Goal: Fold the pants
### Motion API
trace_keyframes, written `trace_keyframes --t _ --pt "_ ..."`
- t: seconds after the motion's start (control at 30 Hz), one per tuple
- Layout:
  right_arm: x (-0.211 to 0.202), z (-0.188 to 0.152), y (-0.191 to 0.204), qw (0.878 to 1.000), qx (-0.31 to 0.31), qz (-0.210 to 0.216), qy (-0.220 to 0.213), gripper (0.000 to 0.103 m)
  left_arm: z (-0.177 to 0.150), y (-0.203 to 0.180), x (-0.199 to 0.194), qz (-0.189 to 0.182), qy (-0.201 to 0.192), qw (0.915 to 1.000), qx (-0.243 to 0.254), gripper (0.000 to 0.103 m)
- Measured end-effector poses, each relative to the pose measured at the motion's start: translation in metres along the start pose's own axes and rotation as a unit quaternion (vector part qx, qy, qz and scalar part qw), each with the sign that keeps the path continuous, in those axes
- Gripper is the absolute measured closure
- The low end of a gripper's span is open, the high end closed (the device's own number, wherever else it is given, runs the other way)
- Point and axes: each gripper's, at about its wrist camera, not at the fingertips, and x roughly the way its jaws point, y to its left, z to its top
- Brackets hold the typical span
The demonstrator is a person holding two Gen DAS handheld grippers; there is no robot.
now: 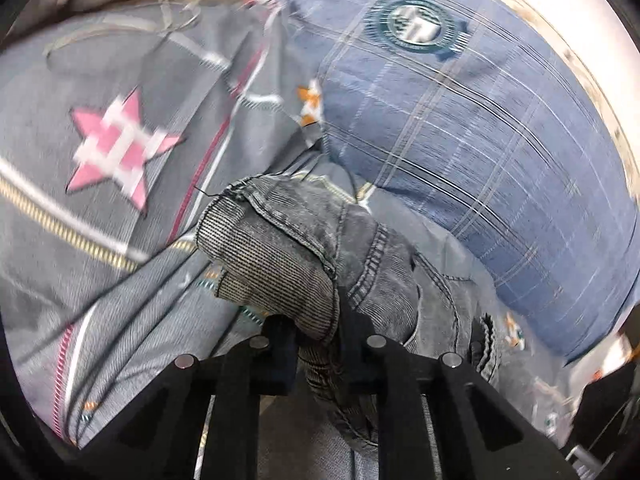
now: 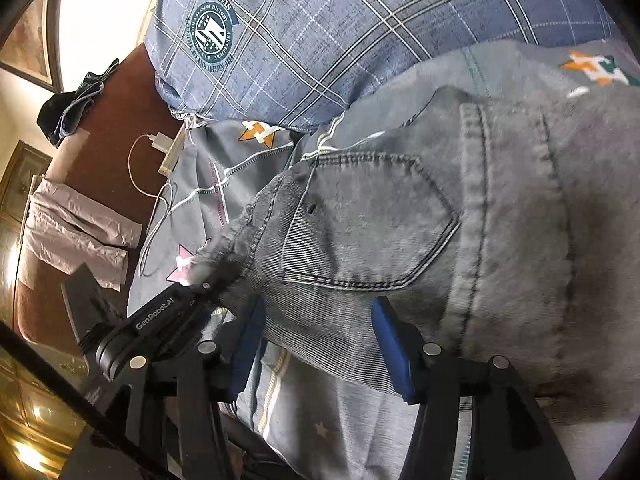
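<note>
In the left wrist view the left hand-held gripper (image 1: 316, 344) pinches the jeans' (image 1: 304, 248) waistband at lower centre; one pillow (image 1: 460, 128) lies upper right. In the right wrist view the right hand-held gripper (image 2: 316, 340) stands spread around the denim, so it should clamp before lifting evenly; one charger (image 2: 158, 142) sits at left.

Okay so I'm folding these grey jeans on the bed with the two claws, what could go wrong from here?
1. The left claw pinches only a small bunch of the jeans at the hem edge; the denim's weight could pull it free.
2. The right claw stands open around the cloth, not pressing, so one side may sag and skew the fold.
3. The white charger cable lies beside the bedsheet; dragged fabric might snag it.
</note>
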Motion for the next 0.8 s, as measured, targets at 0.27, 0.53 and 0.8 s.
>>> trace_keyframes --t 0.27,0.53,0.8 --pt "-0.020 0.003 -0.007 1.000 -0.012 -0.023 0.000 0.038 0.014 0.031 0.038 0.001 0.103 0.9897 -0.099 0.083" --pt "-0.046 0.001 -0.019 1.000 -0.002 0.008 -0.015 0.038 0.030 -0.002 0.011 0.023 0.027 0.9989 -0.032 0.089" --pt "-0.111 0.023 -0.062 0.997 0.004 0.042 -0.069 0.032 0.025 -0.104 -0.047 -0.007 -0.069 0.9900 0.123 0.090"
